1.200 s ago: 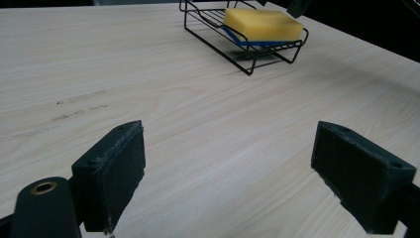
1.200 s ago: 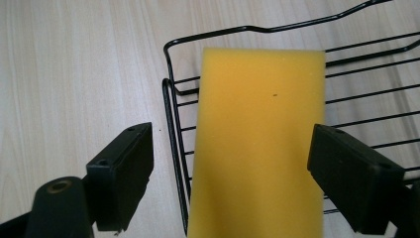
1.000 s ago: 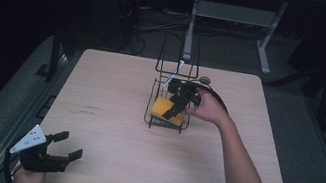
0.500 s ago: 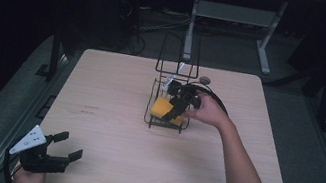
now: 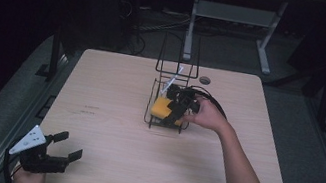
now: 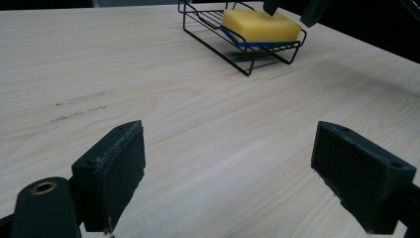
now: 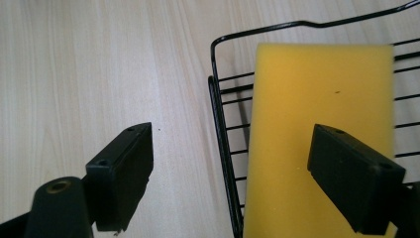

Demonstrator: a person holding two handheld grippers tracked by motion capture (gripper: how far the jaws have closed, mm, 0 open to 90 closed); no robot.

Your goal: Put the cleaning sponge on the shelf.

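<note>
We're seeing the yellow sponge (image 7: 317,139) lying flat in the black wire rack (image 5: 169,100) mid-table. Right gripper (image 5: 179,108) is hovering over it, jaws wide and gripping nothing. Left gripper (image 5: 56,154) is idling wide apart at the table's (image 5: 109,127) near-left corner, well apart.

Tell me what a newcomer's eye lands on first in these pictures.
First the bright yellow sponge, lying in the black wire rack near the middle of the pale wooden table. Next the right gripper, open above the rack with one jaw over the sponge. The left gripper sits open at the table's near left corner.
</note>
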